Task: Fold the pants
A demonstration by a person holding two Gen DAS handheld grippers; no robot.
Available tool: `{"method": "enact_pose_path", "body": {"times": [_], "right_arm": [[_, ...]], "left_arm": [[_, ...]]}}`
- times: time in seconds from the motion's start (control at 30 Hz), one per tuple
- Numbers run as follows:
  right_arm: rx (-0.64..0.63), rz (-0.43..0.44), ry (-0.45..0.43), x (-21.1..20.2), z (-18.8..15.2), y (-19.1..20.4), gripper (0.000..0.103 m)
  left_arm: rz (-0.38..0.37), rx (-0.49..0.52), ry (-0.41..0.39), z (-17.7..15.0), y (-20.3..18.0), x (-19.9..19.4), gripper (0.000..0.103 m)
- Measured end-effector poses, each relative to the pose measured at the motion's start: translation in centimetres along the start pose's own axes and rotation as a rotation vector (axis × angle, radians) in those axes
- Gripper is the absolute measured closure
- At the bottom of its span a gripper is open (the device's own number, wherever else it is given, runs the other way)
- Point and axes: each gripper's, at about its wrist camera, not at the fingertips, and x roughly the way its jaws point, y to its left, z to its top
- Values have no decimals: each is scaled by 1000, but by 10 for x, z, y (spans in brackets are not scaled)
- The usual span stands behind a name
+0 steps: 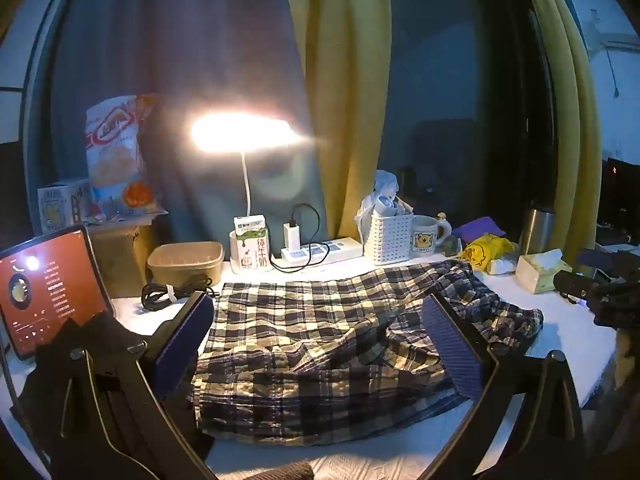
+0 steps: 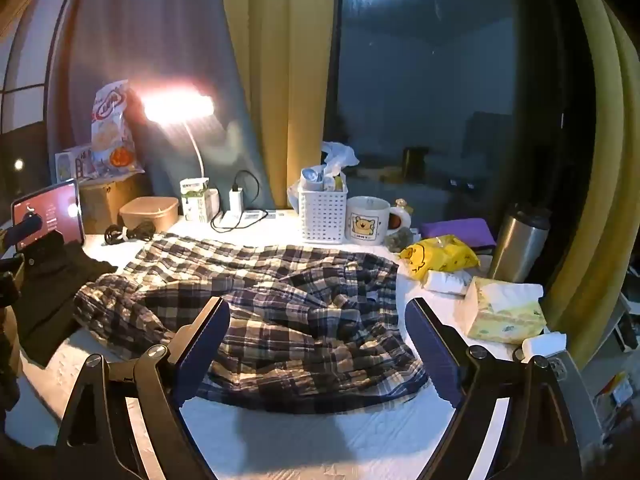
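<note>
Plaid pants – soft, light, rumpled on white table; grab near waistband edge. Left gripper, right gripper – both spread wide, empty.

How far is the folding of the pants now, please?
Done: nothing yet looks folded. The plaid pants lie rumpled on the white table, the cloth bunched with no clean crease. In hand: nothing. The left gripper and right gripper are both open, gripping no cloth. Left: take hold, smooth flat, and make every fold.
</note>
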Motion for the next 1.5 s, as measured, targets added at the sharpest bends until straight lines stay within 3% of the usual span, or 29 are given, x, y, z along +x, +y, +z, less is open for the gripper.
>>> {"method": "enact_pose_path", "body": {"times": [0.23, 0.5, 1.5], "right_arm": [[-5, 15, 5, 3, 0, 7, 12], [11, 14, -16, -7, 1, 3, 12], [16, 15, -17, -8, -1, 4, 12]], "left_arm": [[-10, -28, 25, -5, 8, -5, 1], [59, 15, 47, 0, 4, 2, 1], [55, -21, 67, -1, 9, 3, 1]]}}
